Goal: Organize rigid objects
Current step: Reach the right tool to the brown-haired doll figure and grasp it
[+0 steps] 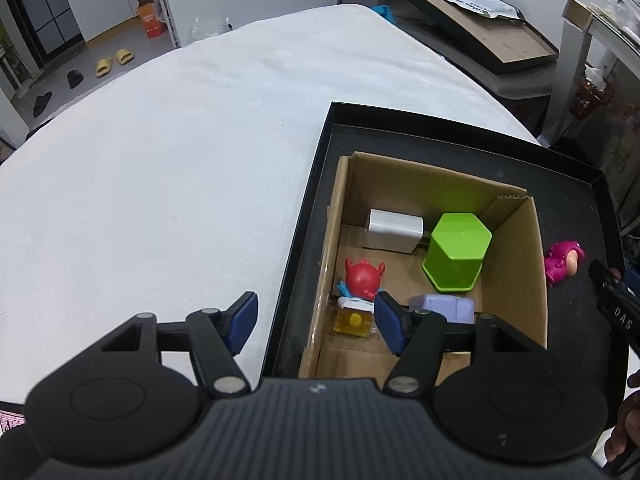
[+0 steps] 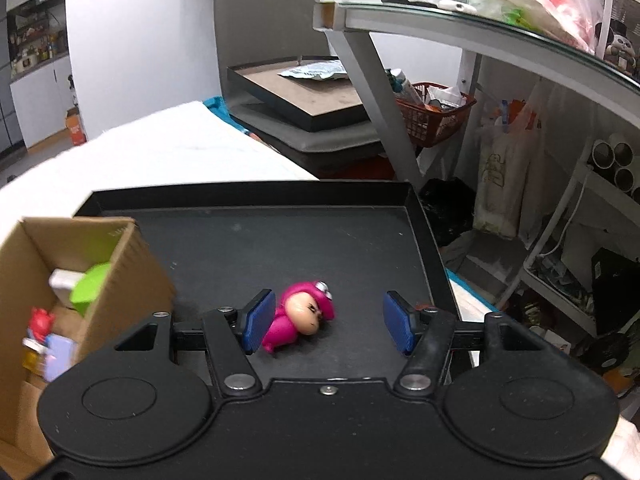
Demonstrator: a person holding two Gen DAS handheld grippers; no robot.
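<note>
A cardboard box (image 1: pixel 516 248) stands in a black tray (image 1: pixel 308 216) on a white-covered table. Inside it are a white charger block (image 1: pixel 394 230), a green hexagonal pot (image 1: pixel 458 250) upside down, a red horned figure (image 1: pixel 363 277), a small yellow cube (image 1: pixel 354 322) and a lilac toy (image 1: pixel 444 307). A pink figure (image 2: pixel 298 316) lies on its side on the tray floor, right of the box. My right gripper (image 2: pixel 328 326) is open around it, the left pad close to its body. My left gripper (image 1: pixel 316 322) hangs open over the box's near left corner, holding nothing.
The cardboard box (image 2: pixel 132 264) fills the tray's left part in the right wrist view, with bare tray floor (image 2: pixel 280 240) beyond the figure. A glass-topped desk (image 2: pixel 480 28) with bags and a red basket (image 2: pixel 436 114) stands right of the table. Another dark tray (image 1: pixel 480 28) lies behind.
</note>
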